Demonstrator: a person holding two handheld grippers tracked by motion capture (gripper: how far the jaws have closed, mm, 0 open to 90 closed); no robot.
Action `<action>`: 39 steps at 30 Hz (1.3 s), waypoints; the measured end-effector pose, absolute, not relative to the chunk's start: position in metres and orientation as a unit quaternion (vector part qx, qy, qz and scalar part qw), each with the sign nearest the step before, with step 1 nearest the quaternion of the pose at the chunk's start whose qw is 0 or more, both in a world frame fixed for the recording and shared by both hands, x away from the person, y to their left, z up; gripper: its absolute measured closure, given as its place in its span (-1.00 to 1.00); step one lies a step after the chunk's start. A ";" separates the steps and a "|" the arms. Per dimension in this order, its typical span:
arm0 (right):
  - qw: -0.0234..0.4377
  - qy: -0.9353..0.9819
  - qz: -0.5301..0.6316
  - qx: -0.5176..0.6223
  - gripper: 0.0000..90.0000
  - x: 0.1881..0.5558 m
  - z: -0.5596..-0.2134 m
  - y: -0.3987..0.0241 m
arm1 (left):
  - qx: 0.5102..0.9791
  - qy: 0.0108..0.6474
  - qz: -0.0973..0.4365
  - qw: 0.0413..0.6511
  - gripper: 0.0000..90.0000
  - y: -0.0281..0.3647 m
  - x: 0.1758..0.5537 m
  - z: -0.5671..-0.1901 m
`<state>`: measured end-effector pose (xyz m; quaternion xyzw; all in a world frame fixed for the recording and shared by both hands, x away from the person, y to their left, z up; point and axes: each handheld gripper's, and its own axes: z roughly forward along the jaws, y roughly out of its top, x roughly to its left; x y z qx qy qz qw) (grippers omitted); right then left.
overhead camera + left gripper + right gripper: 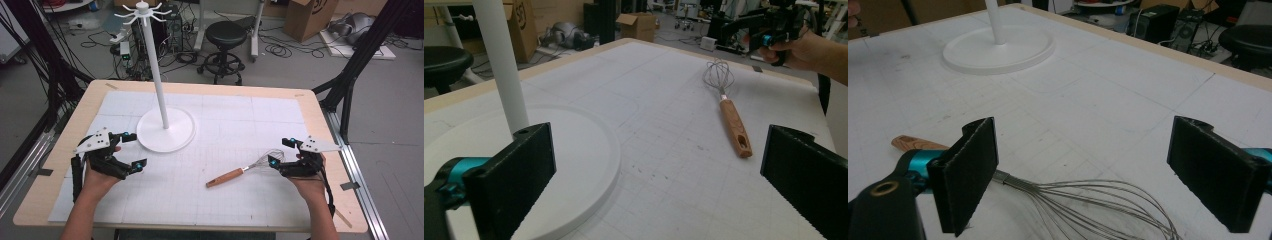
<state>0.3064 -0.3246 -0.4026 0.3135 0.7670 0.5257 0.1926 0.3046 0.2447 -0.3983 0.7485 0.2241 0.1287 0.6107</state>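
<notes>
Lying flat on the white gridded tabletop [225, 135], the wire whisk with a wooden handle [245, 171] is not yet picked up; the right gripper [281, 152] waits at its wire end, the left gripper [134, 150] beside the white hook stand [162, 100]. In the left gripper view, fingers [519, 175] stand apart, empty. In the right gripper view, fingers [970, 165] stand wide over the wires, gripping nothing, so I judge everything remains.

The whisk [244, 171] had a brown wooden handle and silver wires. The stand [165, 129] was plain white. A white mat [235, 130] with a faint grid covered the pale wood tabletop [60, 165]. Both grippers were black with teal accents.
</notes>
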 end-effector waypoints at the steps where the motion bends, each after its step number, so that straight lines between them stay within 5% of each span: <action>1: 0.193 0.767 0.526 0.313 -0.73 0.306 -0.403 -0.325 | 0.749 0.225 0.128 0.610 -0.96 0.244 0.305 -0.399; 17: 0.185 0.795 0.518 0.257 -0.73 0.302 -0.375 -0.299 | 0.752 0.218 0.126 0.609 -0.96 0.242 0.304 -0.397; 39: 0.088 0.915 0.358 0.164 -0.67 0.335 -0.370 -0.221 | 0.753 0.218 0.123 0.608 -0.96 0.240 0.307 -0.398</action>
